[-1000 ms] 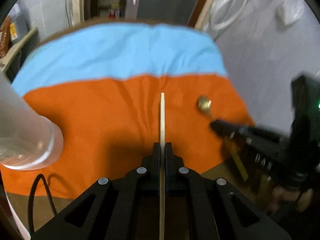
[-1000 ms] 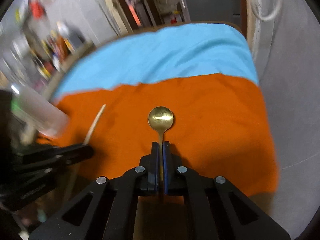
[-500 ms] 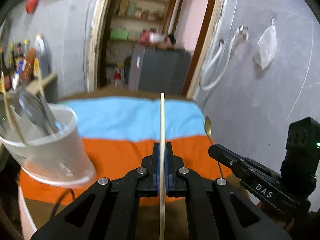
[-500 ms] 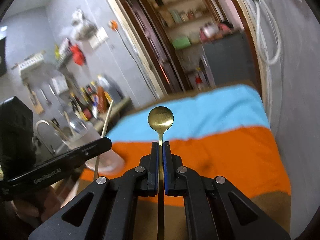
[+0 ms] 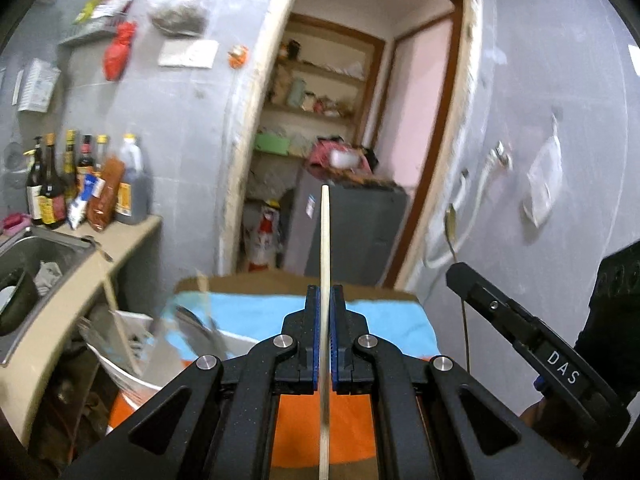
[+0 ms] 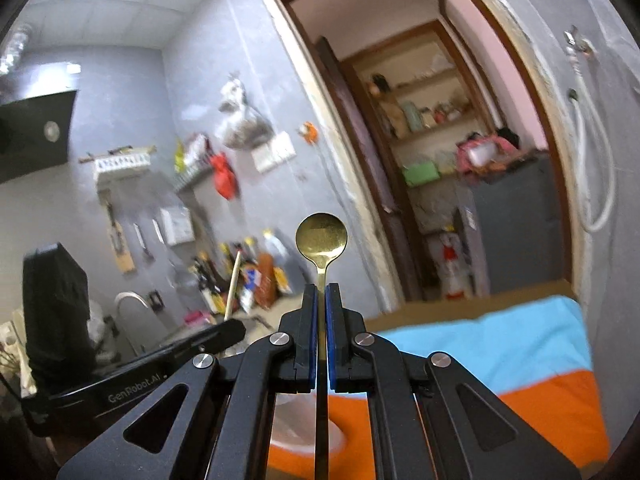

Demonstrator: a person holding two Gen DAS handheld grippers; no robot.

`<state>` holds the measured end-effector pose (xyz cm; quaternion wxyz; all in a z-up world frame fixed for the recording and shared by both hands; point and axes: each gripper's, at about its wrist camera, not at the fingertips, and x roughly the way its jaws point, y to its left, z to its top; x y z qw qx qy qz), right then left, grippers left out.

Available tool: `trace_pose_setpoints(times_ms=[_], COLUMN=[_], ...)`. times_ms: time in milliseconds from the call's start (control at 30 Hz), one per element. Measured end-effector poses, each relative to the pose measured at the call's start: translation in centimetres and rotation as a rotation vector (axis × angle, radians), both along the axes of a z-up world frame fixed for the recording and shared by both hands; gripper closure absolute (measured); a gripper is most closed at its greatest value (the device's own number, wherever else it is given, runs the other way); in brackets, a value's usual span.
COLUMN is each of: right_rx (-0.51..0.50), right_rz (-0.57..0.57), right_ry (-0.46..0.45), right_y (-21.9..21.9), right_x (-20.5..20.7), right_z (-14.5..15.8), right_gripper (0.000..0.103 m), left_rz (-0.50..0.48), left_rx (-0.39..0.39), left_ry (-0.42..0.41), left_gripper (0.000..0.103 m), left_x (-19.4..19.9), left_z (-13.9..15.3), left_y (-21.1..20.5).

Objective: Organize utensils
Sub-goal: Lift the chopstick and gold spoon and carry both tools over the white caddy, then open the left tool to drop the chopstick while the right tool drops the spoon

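My left gripper (image 5: 325, 292) is shut on a pale wooden chopstick (image 5: 324, 240) that stands upright, its tip high above the table. My right gripper (image 6: 321, 290) is shut on a gold spoon (image 6: 321, 236), bowl up. The right gripper (image 5: 516, 316) with the spoon (image 5: 451, 220) shows at the right of the left wrist view; the left gripper (image 6: 224, 330) with the chopstick (image 6: 233, 284) shows at the left of the right wrist view. A clear plastic cup (image 5: 132, 356) holding several utensils sits low on the left, just below my left gripper.
The table carries an orange and light blue cloth (image 5: 260, 316), also in the right wrist view (image 6: 520, 344). A counter with a sink (image 5: 36, 248) and bottles (image 5: 80, 184) runs along the left. A grey cabinet (image 5: 352, 232) stands in the doorway behind the table.
Both grippers have lifted off the cloth and tilted upward, carrying the chopstick and the spoon up. The views now face the wall and doorway, with the cup lower left.
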<state>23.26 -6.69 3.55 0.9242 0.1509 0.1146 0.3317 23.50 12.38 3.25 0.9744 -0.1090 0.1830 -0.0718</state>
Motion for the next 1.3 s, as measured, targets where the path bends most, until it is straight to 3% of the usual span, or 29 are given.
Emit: trace_pose_setpoints(times_ms=[267, 433, 700, 1000, 1300], right_rx=[0.190, 0.216, 0.160, 0.047, -0.067], right_rz=[0.090, 0.118, 0.136, 0.086, 0.074], right_ry=[-0.044, -0.043, 0.002, -0.013, 0.045], right_y=[4.5, 7.1, 9.1, 9.6, 10.1], right_x=[3.0, 4.9, 5.3, 4.7, 4.3], right_z=[0.6, -1.0, -3.9, -4.8, -6.4], right_gripper=[0.101, 0.100, 0.100, 0.100, 0.097], left_rz=[0.196, 0.259, 0.253, 0.296, 0.267], left_rx=[-0.157, -0.256, -0.297, -0.212, -0.099], left_ry=[-0.091, -0.118, -0.117, -0.185, -0.154], left_gripper=[0.101, 0.101, 0.101, 0.101, 0.101], left_x=[0.3, 1.4, 2.5, 3.1, 3.1], left_z=[1.9, 0.7, -2.1, -2.3, -4.4], left_y=[11.7, 17.5, 18.3, 18.0, 16.1])
